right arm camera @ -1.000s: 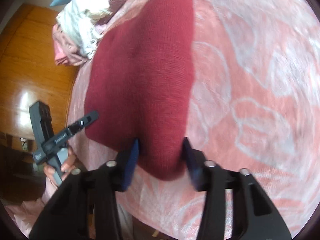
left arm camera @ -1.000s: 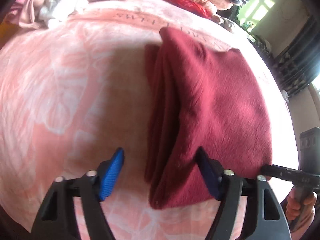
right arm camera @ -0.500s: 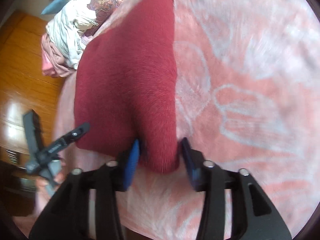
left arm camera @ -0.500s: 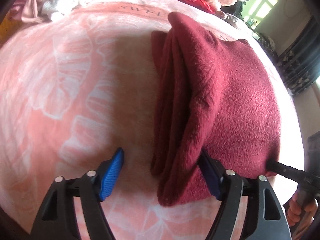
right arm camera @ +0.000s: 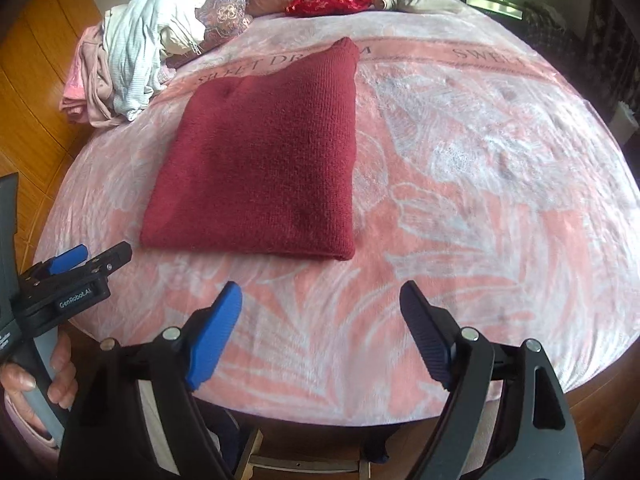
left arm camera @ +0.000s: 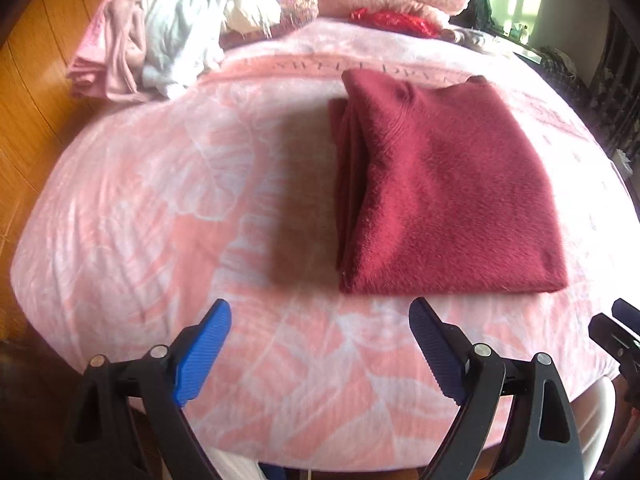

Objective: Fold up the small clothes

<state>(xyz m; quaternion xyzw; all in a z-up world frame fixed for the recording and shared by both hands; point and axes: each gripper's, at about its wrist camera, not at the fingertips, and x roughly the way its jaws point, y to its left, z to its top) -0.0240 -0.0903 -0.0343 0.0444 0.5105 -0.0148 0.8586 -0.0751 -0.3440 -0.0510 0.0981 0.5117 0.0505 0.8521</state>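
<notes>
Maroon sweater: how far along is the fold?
Done: the maroon sweater lies folded into a compact rectangle on the pink blanket, stacked layers showing along its edge. In hand: nothing; the left gripper and right gripper have just been opening, with only blanket between their jaws. Left: the heap of unfolded clothes at the far corner looks untouched, probably next.

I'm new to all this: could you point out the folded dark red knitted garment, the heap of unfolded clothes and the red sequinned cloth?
Folded dark red knitted garment [right arm camera: 256,168]: right wrist view, top face.
Heap of unfolded clothes [right arm camera: 132,64]: right wrist view, white striped piece.
Red sequinned cloth [right arm camera: 328,3]: right wrist view, middle.
</notes>
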